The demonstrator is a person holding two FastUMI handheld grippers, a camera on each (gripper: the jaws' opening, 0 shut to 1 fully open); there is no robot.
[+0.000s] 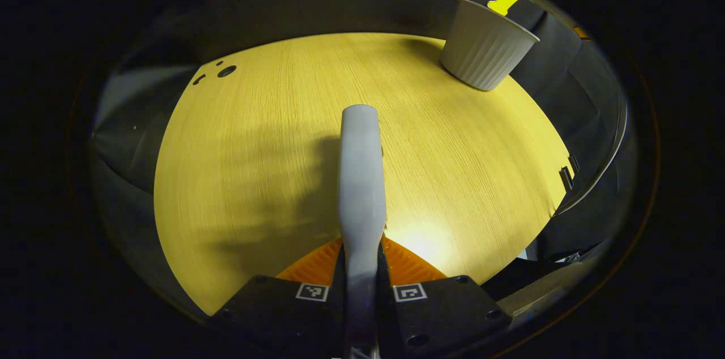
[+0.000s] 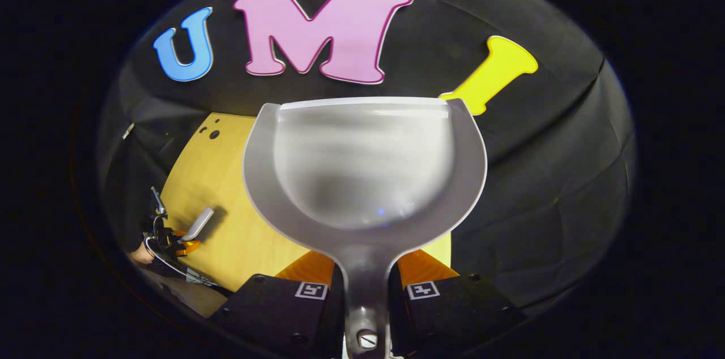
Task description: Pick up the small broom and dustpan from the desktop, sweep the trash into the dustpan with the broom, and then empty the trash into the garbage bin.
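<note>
Left gripper point(image 1: 361, 285) pinches the small broom point(image 1: 360, 178) by its handle, both fingers pressed on it; broom sticks forward over the desktop point(image 1: 255, 178), bristle end not identifiable. In the left gripper view the garbage bin point(image 1: 486, 45) stands at the far right edge of the desktop, well apart from the broom. No trash is visible on the bare wood there.

Right gripper point(image 2: 365, 291) clamps the dustpan point(image 2: 362, 166) handle, jaws closed on it; pan is lifted clear of the desktop, scoop facing the camera, and looks empty, though the surface is blurred and glossy so small bits could be missed. The left gripper with the broom also shows far off at lower left in the right gripper view.

Step judged: both tools picked up, pan seemingly empty. Either sweeping is yet to start or dumping is done; cannot tell which. If trash remains, next move needs the pan lip set flat on the desktop and the broom brought beside it.

Hidden: the dustpan blocks most of the desktop; bin inside unseen.
</note>
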